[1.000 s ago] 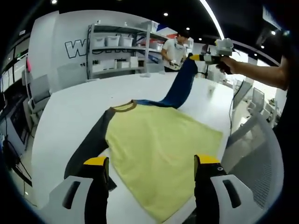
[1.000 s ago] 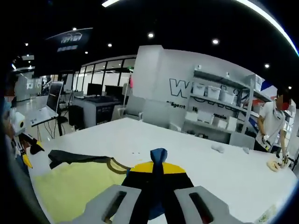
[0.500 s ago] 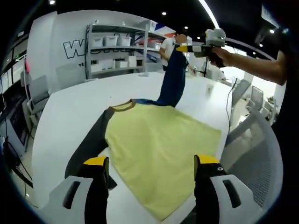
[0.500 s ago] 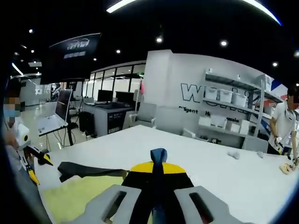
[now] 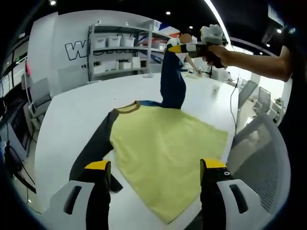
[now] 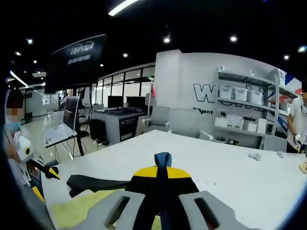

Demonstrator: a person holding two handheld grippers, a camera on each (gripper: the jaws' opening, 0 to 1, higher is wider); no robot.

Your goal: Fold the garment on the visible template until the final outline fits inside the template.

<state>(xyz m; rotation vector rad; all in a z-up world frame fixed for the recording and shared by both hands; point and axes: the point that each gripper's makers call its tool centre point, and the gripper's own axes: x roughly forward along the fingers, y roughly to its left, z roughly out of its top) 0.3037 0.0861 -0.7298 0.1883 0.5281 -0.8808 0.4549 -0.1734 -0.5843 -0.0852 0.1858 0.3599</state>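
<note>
The right hand-held gripper (image 5: 173,48) clamps the blue sleeve (image 5: 171,81), raised for folding over the yellow shirt (image 5: 165,148); the left hand-held gripper (image 5: 152,168) hovers open.

Opposed views over shared table (image 5: 72,103)

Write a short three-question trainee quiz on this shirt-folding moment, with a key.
1. True or false: the right gripper holds the blue sleeve lifted above the table.
2. What colour is the shirt body? A) red B) yellow C) white
3. Fill in: the left gripper hovers with its fingers ____.

Key: 1 true; 2 B; 3 open
</note>
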